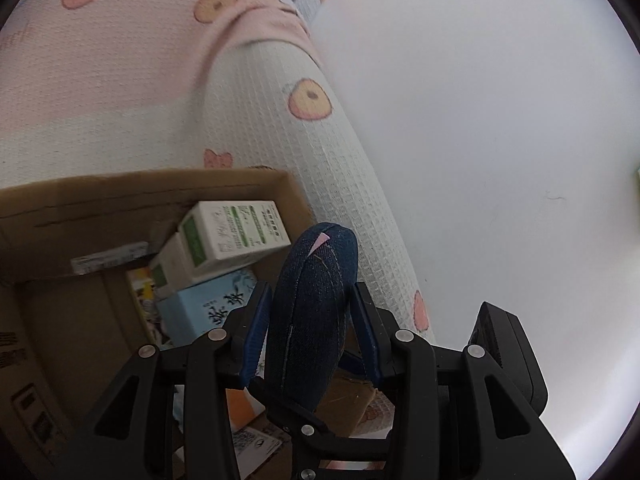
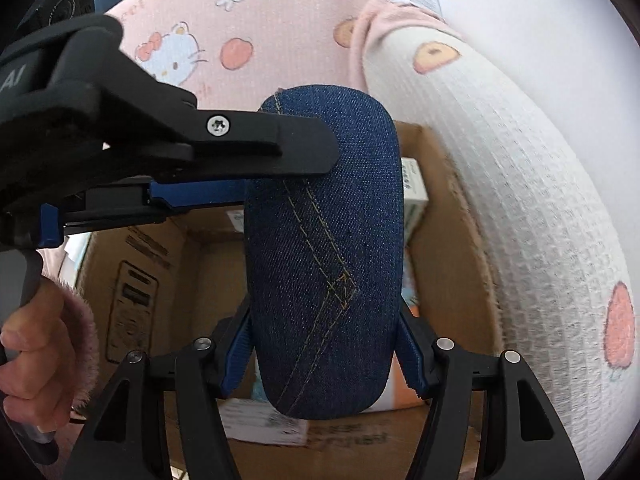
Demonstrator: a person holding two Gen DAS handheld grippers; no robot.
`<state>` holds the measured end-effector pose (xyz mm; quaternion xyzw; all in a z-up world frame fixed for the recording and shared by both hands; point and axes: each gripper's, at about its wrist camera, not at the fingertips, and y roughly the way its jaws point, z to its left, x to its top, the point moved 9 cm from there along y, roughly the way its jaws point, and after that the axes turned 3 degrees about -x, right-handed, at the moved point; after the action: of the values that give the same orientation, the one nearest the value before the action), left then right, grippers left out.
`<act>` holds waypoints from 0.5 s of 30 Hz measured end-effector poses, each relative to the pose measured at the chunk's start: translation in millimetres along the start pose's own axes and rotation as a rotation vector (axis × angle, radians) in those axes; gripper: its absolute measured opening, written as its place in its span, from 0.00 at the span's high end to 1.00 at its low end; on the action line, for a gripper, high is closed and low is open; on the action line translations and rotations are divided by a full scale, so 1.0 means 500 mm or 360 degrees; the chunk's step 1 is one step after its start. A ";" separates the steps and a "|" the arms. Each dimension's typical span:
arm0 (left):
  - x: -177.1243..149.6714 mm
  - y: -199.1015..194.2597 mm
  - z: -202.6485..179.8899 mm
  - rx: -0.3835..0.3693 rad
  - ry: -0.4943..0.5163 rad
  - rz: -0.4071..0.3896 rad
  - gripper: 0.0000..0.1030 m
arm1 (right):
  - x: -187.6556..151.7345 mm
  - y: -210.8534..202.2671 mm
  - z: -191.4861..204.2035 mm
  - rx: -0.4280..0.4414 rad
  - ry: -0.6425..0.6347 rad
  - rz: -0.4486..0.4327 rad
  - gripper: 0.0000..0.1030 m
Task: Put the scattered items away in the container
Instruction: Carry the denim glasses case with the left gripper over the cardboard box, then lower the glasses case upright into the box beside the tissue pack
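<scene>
A dark blue denim case (image 1: 316, 312) with tan stitching is held by both grippers over an open cardboard box (image 1: 140, 184). My left gripper (image 1: 311, 292) is shut on the case's narrow sides. In the right wrist view the case (image 2: 324, 248) shows its broad face. My right gripper (image 2: 324, 320) is shut on its near end, and the left gripper (image 2: 256, 176) reaches in from the left and clamps its far end. The box (image 2: 440, 248) lies below the case. It holds a white and green carton (image 1: 236, 232), a light blue carton (image 1: 208, 304) and other packets.
A rolled white waffle blanket (image 1: 320, 152) with peach prints runs along the box's right side. Pink cartoon-print bedding (image 2: 248, 40) lies behind. A hand (image 2: 36, 344) in a fluffy pink cuff grips the left gripper's handle. A bright white surface (image 1: 500, 160) fills the right.
</scene>
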<state>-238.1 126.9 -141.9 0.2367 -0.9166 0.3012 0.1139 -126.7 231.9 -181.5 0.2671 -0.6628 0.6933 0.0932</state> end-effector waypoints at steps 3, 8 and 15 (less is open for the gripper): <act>-0.002 0.019 0.004 -0.0016 -0.0018 0.0029 0.57 | -0.004 0.003 -0.016 -0.0022 -0.0012 0.0027 0.41; -0.004 0.041 0.011 -0.0044 -0.0076 0.0094 0.57 | -0.011 0.014 -0.036 -0.0062 -0.0042 0.0086 0.41; -0.044 0.101 0.041 -0.0046 -0.0162 0.0255 0.59 | -0.030 0.045 -0.081 -0.0232 -0.0073 0.0195 0.41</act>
<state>-245.8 158.0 -191.0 0.1761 -0.9414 0.2838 0.0462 -134.9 272.0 -207.5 0.2345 -0.7286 0.6412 0.0546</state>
